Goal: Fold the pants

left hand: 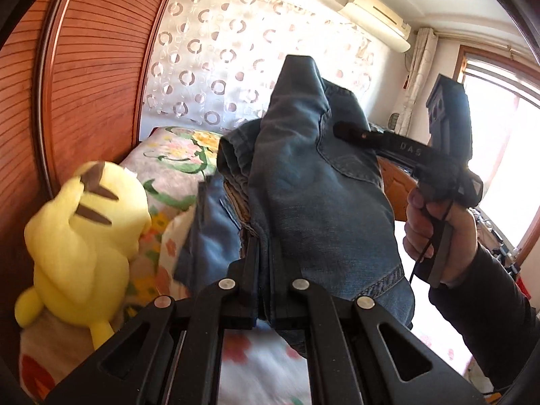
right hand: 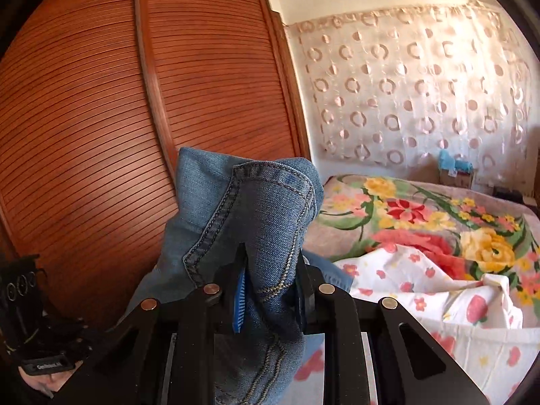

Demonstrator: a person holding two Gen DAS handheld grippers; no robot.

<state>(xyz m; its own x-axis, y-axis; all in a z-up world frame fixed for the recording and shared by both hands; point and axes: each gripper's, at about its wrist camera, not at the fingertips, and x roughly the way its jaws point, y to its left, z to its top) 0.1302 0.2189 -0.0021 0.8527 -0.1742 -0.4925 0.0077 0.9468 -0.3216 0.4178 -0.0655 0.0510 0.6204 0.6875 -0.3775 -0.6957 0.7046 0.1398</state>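
Blue denim pants (left hand: 303, 175) hang bunched in the air above the bed, held from two sides. My left gripper (left hand: 265, 253) is shut on a fold of the denim, its black fingers pinching the cloth near the bottom centre of the left wrist view. In that same view the right gripper (left hand: 351, 131) reaches into the fabric from the right, with a hand on its handle. In the right wrist view the pants (right hand: 256, 222) rise as a thick seamed bundle between the blue-padded fingers, and my right gripper (right hand: 270, 270) is shut on them.
A yellow plush toy (left hand: 84, 233) sits on the bed at the left by the ribbed wooden wardrobe (right hand: 118, 118). A floral blanket (right hand: 422, 222) and a white flowered sheet (right hand: 438, 297) cover the bed. A curtain with circles (right hand: 405, 94) hangs behind.
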